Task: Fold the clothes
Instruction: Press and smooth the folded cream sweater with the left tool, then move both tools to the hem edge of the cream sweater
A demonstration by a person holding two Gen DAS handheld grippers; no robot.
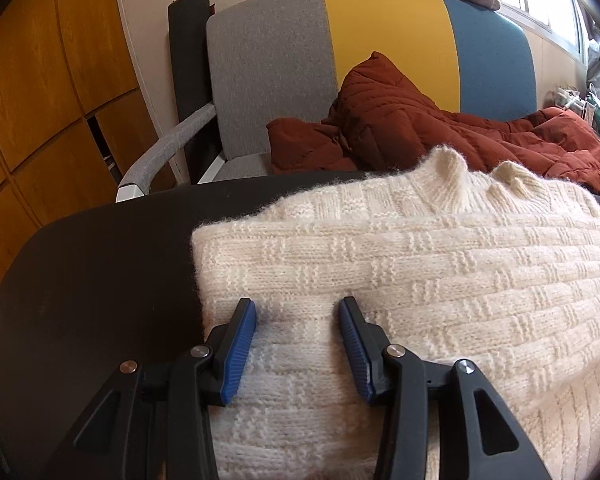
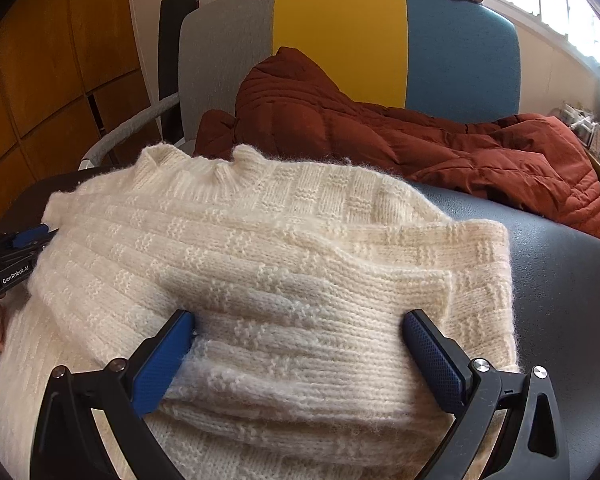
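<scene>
Both grippers [image 1: 297,310] [image 2: 299,322] tilted over sweater [image 2: 260,240]

The only readable text is "GenRobot.AI", in white on the black left tongs [image 2: 40,234].

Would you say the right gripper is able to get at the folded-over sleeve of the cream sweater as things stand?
Probably yes. The right gripper is open right over the sweater, and the folded sleeve lies on top just ahead of its fingers, with nothing covering it.
</scene>
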